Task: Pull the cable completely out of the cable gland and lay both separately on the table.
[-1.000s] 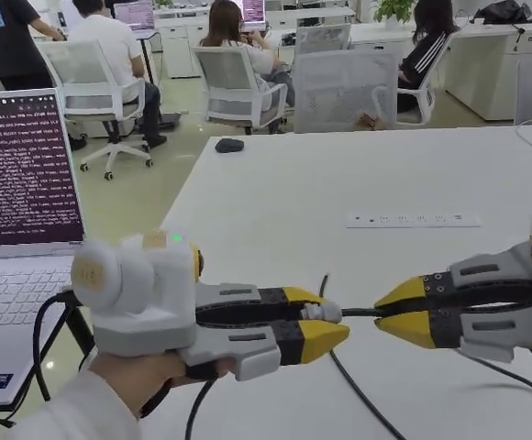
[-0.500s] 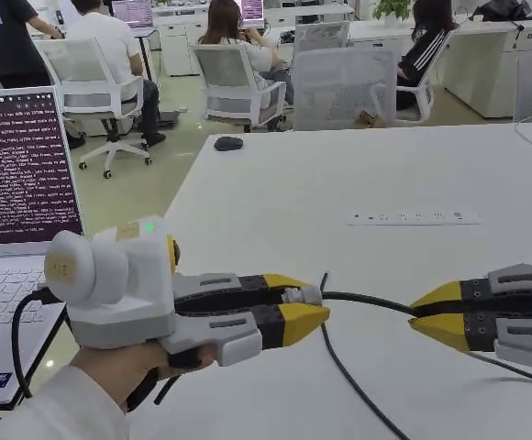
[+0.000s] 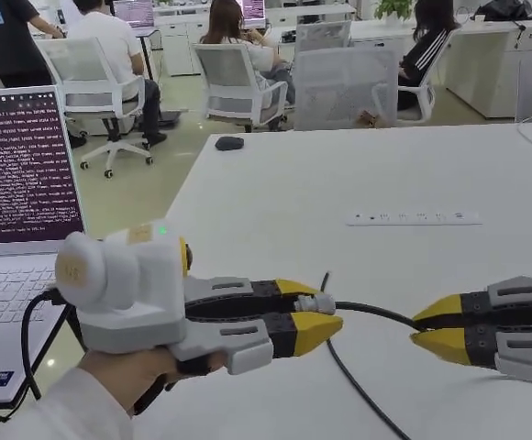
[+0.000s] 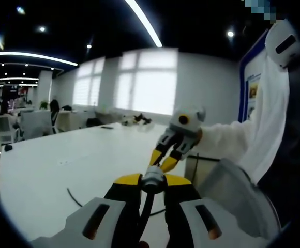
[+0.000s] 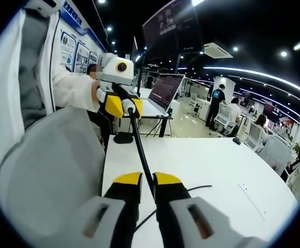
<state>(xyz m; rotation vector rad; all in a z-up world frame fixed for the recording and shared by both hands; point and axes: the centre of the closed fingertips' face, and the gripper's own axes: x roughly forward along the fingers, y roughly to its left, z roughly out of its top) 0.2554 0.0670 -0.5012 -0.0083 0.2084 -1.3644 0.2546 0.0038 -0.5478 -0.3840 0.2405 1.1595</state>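
A small grey cable gland sits between the yellow tips of my left gripper, which is shut on it. From the gland a black cable runs right to my right gripper, which is shut on it. More cable trails down across the white table. Both grippers are held level above the table. In the left gripper view the gland shows between the left gripper's tips, with the right gripper ahead. In the right gripper view the cable stretches from the right gripper to the left gripper.
An open laptop stands on a stand to the left of the table. A white power strip lies mid-table and a black mouse near the far left edge. Office chairs and seated people are beyond the table.
The two grippers have drawn apart since a second ago, and a longer stretch of black cable now shows between the gland and the right gripper. Both stay shut.
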